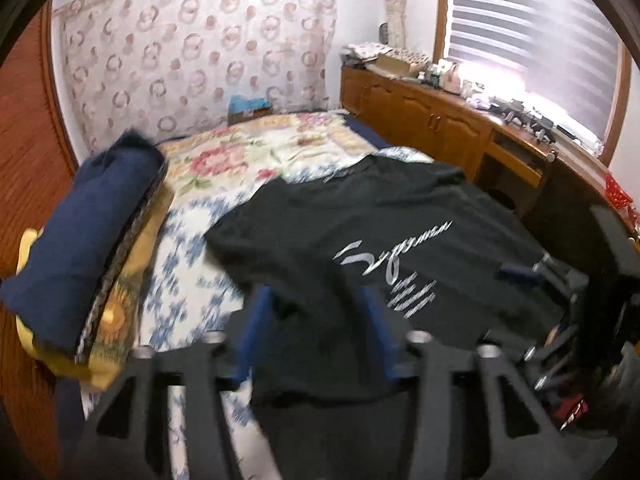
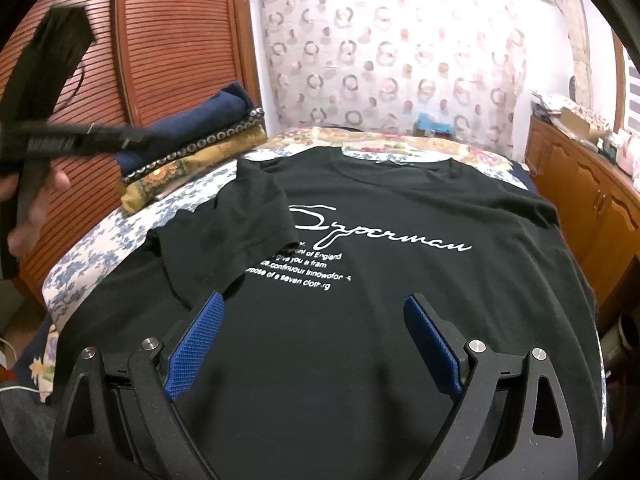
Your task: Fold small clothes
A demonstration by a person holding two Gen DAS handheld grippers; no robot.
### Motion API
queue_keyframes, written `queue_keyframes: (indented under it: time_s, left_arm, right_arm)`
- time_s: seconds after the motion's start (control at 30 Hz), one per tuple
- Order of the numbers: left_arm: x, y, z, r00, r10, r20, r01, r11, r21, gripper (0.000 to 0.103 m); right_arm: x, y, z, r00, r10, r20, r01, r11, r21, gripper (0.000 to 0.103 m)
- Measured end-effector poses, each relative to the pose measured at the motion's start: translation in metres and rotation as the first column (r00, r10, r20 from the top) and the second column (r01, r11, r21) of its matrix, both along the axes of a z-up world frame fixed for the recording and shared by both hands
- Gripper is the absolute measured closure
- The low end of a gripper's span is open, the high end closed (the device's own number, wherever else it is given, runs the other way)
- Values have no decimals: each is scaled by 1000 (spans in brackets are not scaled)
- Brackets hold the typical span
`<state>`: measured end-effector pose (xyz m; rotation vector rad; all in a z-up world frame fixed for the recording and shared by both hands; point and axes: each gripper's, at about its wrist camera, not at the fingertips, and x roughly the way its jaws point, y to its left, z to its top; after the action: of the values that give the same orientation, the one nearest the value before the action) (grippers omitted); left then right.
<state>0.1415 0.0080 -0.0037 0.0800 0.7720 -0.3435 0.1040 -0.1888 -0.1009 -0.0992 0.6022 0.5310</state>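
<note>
A black T-shirt (image 2: 400, 216) with white script print lies face up on the bed; its left sleeve (image 2: 240, 216) is folded inward over the chest. My right gripper (image 2: 316, 312) is open, blue pads wide apart, low over the shirt's lower half and holding nothing. In the left wrist view the shirt (image 1: 360, 224) is blurred by motion; my left gripper (image 1: 316, 296) hovers over its edge with its blue pads apart and dark cloth seen between them. The left gripper also shows raised at the far left of the right wrist view (image 2: 132, 138), above the bed.
A stack of folded clothes, navy on top (image 1: 80, 224), sits on the bed's left side (image 2: 200, 136). A flowered bedspread (image 1: 240, 160) covers the bed. A wooden cabinet (image 1: 440, 120) with clutter runs along the right. A slatted wooden door (image 2: 160, 40) stands at left.
</note>
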Motion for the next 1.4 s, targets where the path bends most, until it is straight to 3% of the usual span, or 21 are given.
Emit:
queue_keyframes:
  time_s: [0.3,0.43,0.57,0.73,0.9,1.0,1.07,1.23,1.4]
  left_arm:
    - [7,49,-72,985,115,-131,-110,993,49,40]
    - [7,52,-84,982,126,-139,-117,991,71,40]
    - [6,51,-98,981,127,-144,-117,990,79,39]
    - [6,56,-100,984,136,-114,-133,991,29,35]
    - [5,57,-100,985,135,-111,-133,991,28,34]
    - [5,56,-99,984,138,-111,-136,990,28,33]
    - [7,55,-100,984,140,-112,-138,990,30,32]
    - [9,56,-100,983,147,-112,-144,989,32,32]
    - [9,56,-100,983,146,-112,-143,989,31,31]
  right_arm:
    - [22,9,11,999,54,-8,-54,998,-23,11]
    - [44,20,15,992,120,-45,-121,993,-19,32]
    - [72,36,12,981,165,-106,-167,986,-14,45]
    - [102,59,-1,956,210,-206,-217,976,-11,63]
    - [111,74,-11,941,233,-245,-244,970,-14,69]
    - [112,81,-19,938,228,-261,-252,966,-62,71]
    - [112,81,-19,941,223,-255,-246,967,-65,74]
    - [110,79,-13,939,247,-240,-269,961,-60,99]
    - [98,49,11,974,173,-145,-179,984,-29,101]
